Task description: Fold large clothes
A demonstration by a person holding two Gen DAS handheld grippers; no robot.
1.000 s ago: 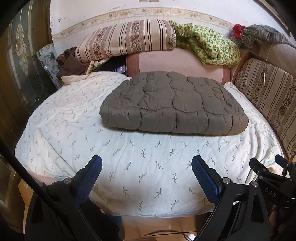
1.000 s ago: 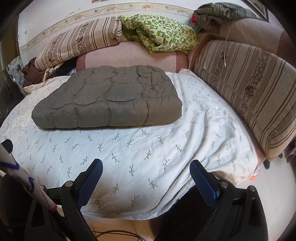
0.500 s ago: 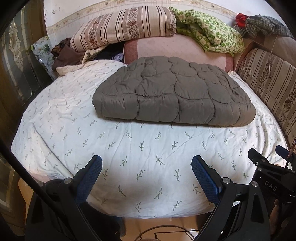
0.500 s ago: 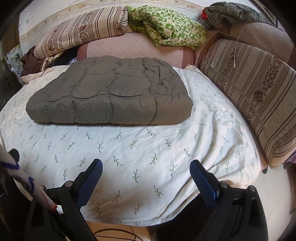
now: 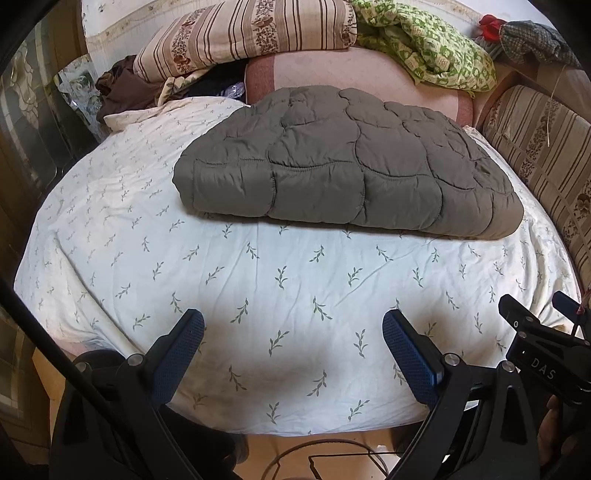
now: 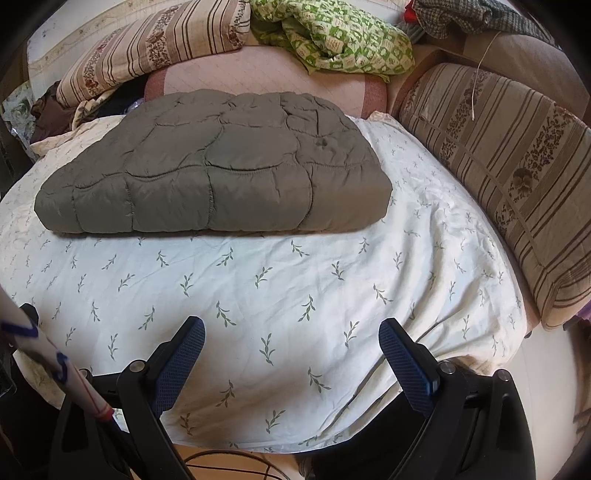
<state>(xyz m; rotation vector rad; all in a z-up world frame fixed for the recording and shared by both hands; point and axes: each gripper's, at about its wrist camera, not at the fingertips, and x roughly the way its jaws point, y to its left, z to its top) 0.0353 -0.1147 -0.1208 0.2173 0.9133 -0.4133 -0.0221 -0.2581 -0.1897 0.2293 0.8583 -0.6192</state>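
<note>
Grey-brown quilted jacket (image 5: 343, 166), folded, is seen larger and nearer than one second ago, lying on the leaf-printed sheet (image 5: 280, 295) in the upper middle of both frames. Left gripper (image 5: 293, 332) and right gripper (image 6: 291, 339) are held wide apart, and nothing is grasped.

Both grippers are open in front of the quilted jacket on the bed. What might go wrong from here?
1. The grey quilted jacket is thick and puffy; the open left gripper and right gripper may pinch only its top layer.
2. It lies on a loose, wrinkled sheet, which the fingers might catch as well.
3. The piled bedding just behind leaves little room for pushing the jacket further.
</note>
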